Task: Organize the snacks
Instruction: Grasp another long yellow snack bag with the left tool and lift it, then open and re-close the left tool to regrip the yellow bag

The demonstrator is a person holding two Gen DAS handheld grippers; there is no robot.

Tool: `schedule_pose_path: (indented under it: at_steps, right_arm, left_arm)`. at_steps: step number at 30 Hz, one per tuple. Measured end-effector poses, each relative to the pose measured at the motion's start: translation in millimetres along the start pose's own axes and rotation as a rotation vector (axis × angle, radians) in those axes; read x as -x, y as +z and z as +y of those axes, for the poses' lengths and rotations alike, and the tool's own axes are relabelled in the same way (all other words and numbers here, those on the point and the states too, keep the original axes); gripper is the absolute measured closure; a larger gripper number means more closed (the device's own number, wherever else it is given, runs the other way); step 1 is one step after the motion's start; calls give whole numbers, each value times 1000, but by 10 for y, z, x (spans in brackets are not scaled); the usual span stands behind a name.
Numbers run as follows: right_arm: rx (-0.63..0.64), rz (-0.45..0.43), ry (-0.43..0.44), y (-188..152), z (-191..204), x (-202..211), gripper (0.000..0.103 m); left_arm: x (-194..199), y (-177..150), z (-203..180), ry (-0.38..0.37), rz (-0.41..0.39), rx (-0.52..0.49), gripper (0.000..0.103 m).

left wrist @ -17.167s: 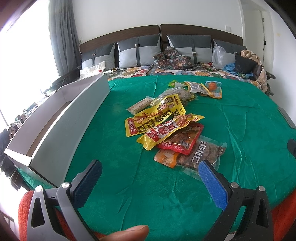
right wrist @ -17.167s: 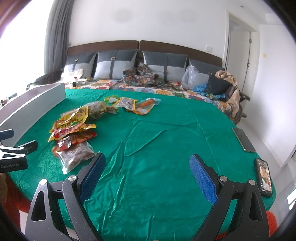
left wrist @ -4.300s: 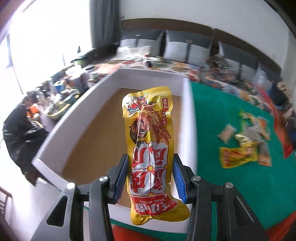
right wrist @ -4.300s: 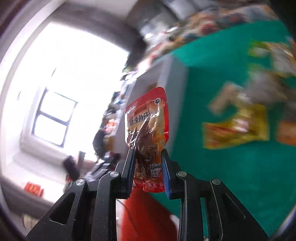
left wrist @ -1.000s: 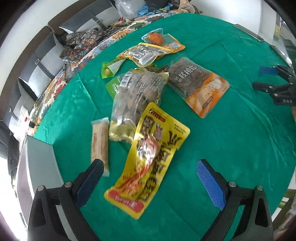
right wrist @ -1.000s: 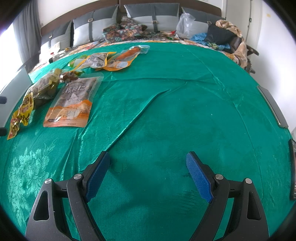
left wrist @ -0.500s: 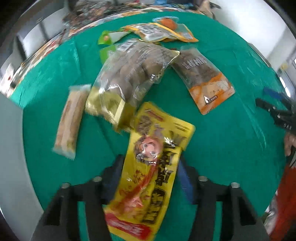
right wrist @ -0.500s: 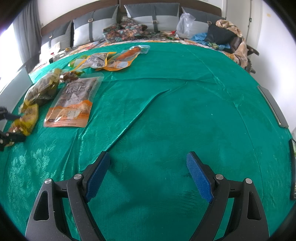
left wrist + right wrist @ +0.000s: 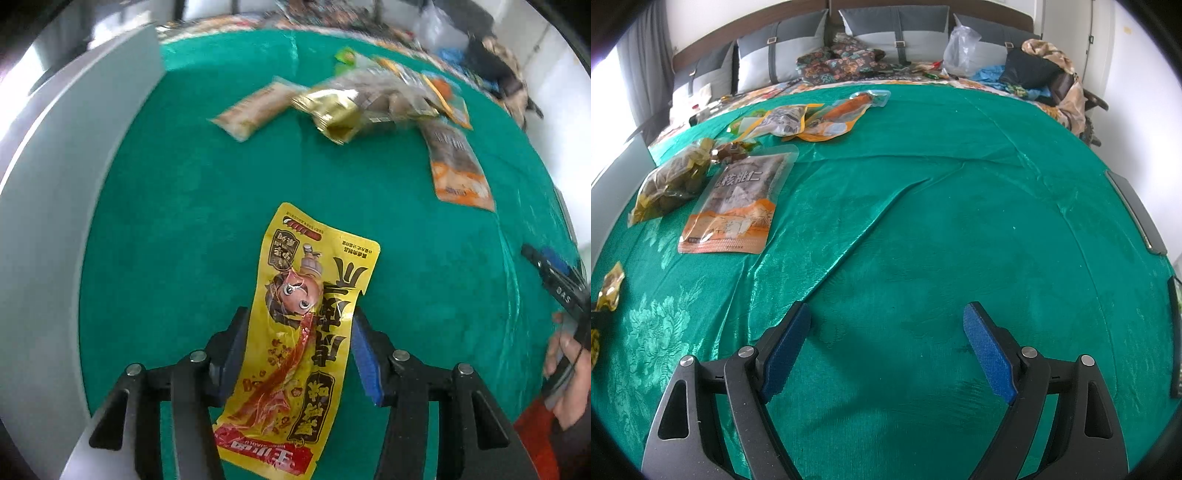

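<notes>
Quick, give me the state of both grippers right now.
Left gripper: shut on the yellow packet.
Right gripper: open, nothing between its fingers, over the green cloth.

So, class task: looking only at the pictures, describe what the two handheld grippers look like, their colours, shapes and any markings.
Both grippers are alike. The left gripper and right gripper each have two black plastic fingers with cut-out slots and silver screw heads, ending in flat blue textured pads. In the left view the right gripper's side bears white lettering, too small to read whole. No sleeve can be made out.
</notes>
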State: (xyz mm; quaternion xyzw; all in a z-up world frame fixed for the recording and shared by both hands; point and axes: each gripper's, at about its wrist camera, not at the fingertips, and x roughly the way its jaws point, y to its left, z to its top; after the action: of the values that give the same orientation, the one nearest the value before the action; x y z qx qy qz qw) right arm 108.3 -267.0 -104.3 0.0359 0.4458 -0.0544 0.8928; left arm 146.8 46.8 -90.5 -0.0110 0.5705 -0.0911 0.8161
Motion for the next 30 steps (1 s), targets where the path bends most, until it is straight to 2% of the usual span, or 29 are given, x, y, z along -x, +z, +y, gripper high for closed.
schedule_pose_path:
  at_steps: [2,4,8,9,12,21,30]
  right_arm:
    - [0,0,0,0,-1,0,16]
    - [0,0,0,-1,1,-2,15]
    - [0,0,0,-1,0,-2,15]
    - [0,0,0,-1,2,-1,15]
    - [0,0,0,-2,3,-2,15]
    - [0,1,-1,-1,3,-1,15]
    - [0,1,-1,-1,-1,0,15]
  left_arm:
    - [-6,-59,-3,-9,-37,9,40]
    - [-23,-99,-29,2,-49,0,18]
    - [-94,-193,-152,83,-90,-75,14]
    - [-113,-217,-184,104,-104,-91,10]
    - [-127,-250,-95,113,-122,-43,0]
    - [-72,-329,-9,119,-171,-30,0]
    - [-51,-335,0,122,-161,-25,0]
